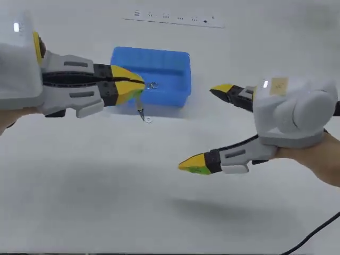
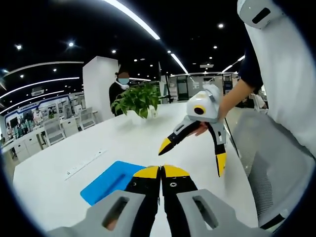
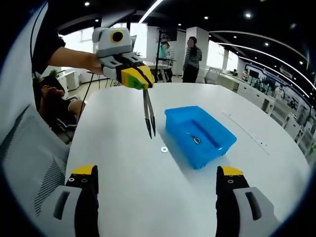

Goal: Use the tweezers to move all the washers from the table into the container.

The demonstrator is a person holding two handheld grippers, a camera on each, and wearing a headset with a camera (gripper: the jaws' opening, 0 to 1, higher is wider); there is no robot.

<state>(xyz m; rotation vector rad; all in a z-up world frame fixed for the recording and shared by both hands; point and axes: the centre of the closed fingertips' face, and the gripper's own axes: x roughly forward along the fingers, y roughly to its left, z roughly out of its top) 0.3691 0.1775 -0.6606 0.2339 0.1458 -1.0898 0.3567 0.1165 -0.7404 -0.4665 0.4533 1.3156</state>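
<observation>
Okay, L side first: the left gripper (image 1: 137, 87) sits at upper left of the head view, jaws pinched tight on the top end of the tweezers (image 3: 149, 113), which hang points-down from it. In the right gripper view the tweezer tips look a hair apart w/ nothing between them, so I read them as empty and not yet squeezed onto anything. That grip makes sense to me: holding high up leaves the springy legs free to close on a small part.

One washer (image 3: 164, 149) lies flat on the white table (image 1: 106, 186), just below and right of the tips in that view. It's apart from them and just outside the near wall of the blue container (image 1: 164, 98). The stowed washers (image 1: 153, 85) glint inside the bin near centre frame, so some of the job looks done, prob. one piece left.

The right gripper (image 1: 204, 127), at centre right of the head view, hangs w/ jaws spread wide and holds nothing. My guess is it's parked off to the side so it doesn't block the pick. Next up, as I see it: drop the tips around the washer rim and pinch gently, since a flat washer can skate on a slick top.
</observation>
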